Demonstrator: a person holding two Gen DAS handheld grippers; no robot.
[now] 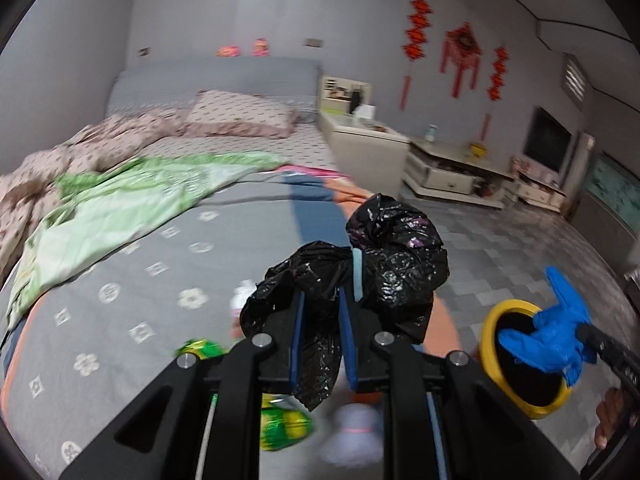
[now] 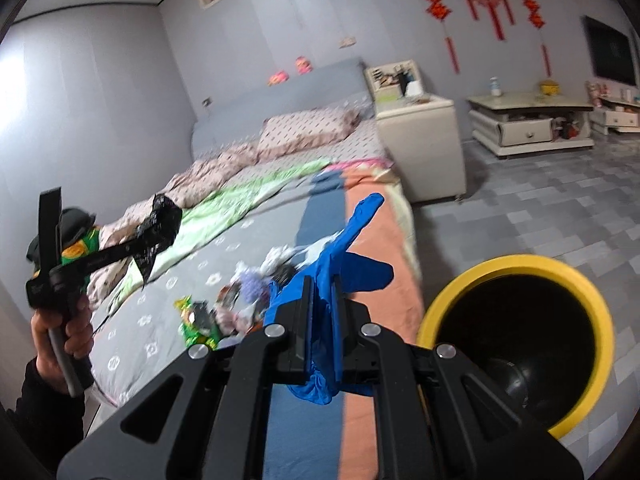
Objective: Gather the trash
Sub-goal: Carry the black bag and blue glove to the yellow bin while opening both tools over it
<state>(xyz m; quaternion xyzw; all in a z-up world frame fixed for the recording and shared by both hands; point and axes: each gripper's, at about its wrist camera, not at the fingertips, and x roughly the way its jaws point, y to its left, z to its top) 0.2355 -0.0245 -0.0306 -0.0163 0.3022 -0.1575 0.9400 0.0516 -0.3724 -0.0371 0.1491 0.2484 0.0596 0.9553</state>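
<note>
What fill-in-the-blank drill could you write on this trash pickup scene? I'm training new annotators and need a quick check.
1. The left gripper is shut on a crumpled ____ plastic bag.
2. The right gripper clamps a blue ____.
3. The bin on the floor has a ____ rim.
4. The remaining wrappers lie on the ____.

Missing words: black; glove; yellow; bed
</note>
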